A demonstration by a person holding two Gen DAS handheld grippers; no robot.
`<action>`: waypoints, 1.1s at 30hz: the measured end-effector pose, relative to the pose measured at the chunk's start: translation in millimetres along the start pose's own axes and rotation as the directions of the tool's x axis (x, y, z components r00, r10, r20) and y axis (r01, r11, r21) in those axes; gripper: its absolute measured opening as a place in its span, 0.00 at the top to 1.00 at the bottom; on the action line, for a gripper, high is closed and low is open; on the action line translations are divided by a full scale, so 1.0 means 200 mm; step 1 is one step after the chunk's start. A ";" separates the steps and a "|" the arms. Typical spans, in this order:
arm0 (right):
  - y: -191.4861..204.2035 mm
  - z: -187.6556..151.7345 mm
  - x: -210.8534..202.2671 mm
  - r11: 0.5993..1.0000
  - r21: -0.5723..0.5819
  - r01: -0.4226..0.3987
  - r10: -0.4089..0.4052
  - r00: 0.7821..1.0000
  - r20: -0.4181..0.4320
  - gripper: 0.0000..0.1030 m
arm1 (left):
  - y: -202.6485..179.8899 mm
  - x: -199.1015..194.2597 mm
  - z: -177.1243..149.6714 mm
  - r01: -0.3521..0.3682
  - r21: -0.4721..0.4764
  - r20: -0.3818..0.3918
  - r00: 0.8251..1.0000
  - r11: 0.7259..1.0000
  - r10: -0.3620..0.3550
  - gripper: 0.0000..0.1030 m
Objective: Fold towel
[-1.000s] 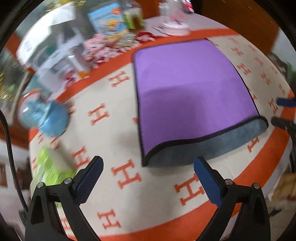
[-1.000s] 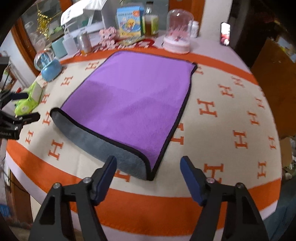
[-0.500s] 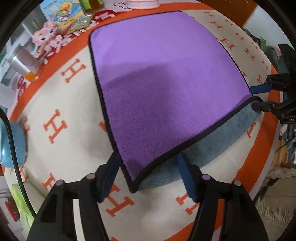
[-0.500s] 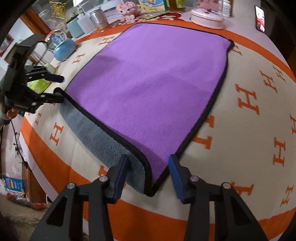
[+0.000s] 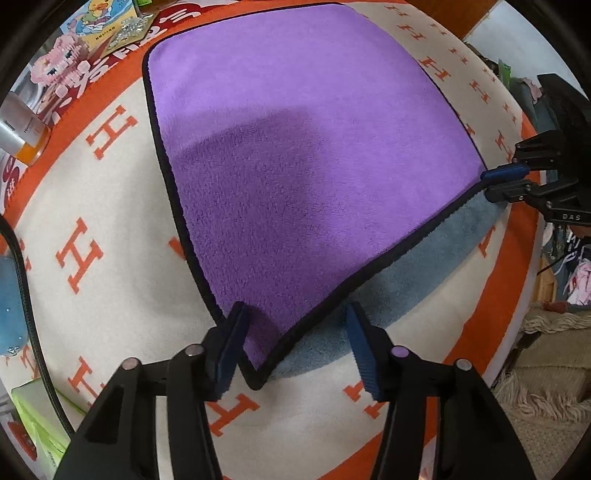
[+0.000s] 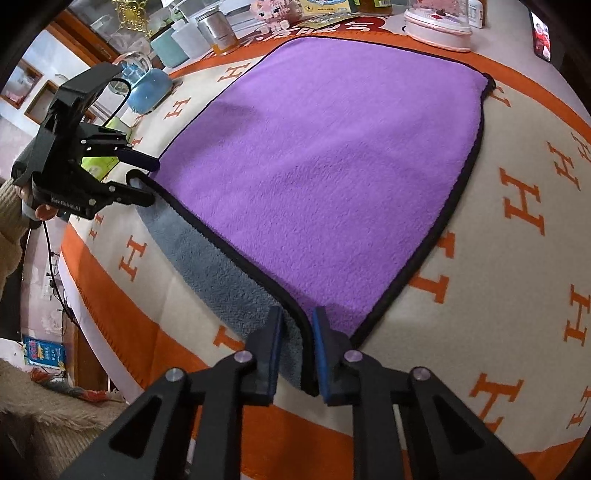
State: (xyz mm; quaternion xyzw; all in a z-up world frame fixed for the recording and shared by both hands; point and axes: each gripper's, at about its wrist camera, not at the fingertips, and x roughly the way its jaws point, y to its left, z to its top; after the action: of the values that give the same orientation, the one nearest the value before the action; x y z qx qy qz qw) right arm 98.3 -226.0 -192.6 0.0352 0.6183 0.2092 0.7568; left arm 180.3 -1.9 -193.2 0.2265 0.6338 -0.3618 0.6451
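Two grippers sit at the purple towel's [image 5: 314, 166] near corners, by the tabletop's [image 6: 517, 258] near edge. Your left gripper [image 5: 295, 343] is open around one corner; your right gripper [image 6: 298, 347] is nearly closed on the other. One fold looks done; another remains.

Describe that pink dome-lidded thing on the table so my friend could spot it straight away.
Start from the big purple towel spread on the orange-and-cream cloth printed with H letters. Look just past the towel's far edge, toward its right-hand corner, among the clutter at the back. The pink dish stands there with a clear dome rising from its round, pale pink base, unlike the cups and bottles further left.
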 end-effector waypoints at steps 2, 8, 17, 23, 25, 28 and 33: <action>0.00 0.00 0.00 1.000 0.004 -0.009 0.009 1.000 0.003 0.90 | 0.04 0.00 0.02 0.010 0.007 -0.009 1.000 1.000 -0.010 0.61; 0.01 -0.02 -0.02 1.000 0.003 0.011 -0.011 1.000 0.016 0.95 | 0.02 0.00 -0.03 0.012 0.008 -0.030 0.999 1.000 -0.011 0.90; 0.09 -0.02 -0.14 0.992 0.013 0.124 -0.124 0.989 0.079 0.95 | -0.08 -0.12 -0.04 -0.177 -0.016 0.018 0.984 0.984 0.177 0.92; 0.09 0.15 -0.30 0.966 0.034 0.256 -0.258 0.951 0.168 0.96 | -0.15 -0.31 0.14 -0.308 -0.048 0.110 0.944 0.950 0.312 0.92; 0.07 0.22 -0.35 0.957 0.051 0.286 -0.290 0.936 0.201 0.96 | -0.14 -0.35 0.24 -0.360 -0.069 0.129 0.922 0.931 0.366 0.92; 0.00 0.35 -0.40 0.940 0.099 0.326 -0.340 0.914 0.223 0.96 | -0.09 -0.37 0.41 -0.411 -0.111 0.132 0.896 0.905 0.423 0.92; -0.12 0.56 -0.41 0.909 0.177 0.377 -0.410 0.882 0.233 0.95 | 0.09 -0.36 0.63 -0.431 -0.205 0.132 0.877 0.878 0.462 0.92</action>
State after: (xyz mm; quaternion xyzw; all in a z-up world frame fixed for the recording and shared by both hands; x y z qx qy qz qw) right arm 198.4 -254.0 -98.0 -0.0158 0.5178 0.0049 0.8553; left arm 280.7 -72.9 -114.5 0.2782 0.5330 -0.1660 0.7817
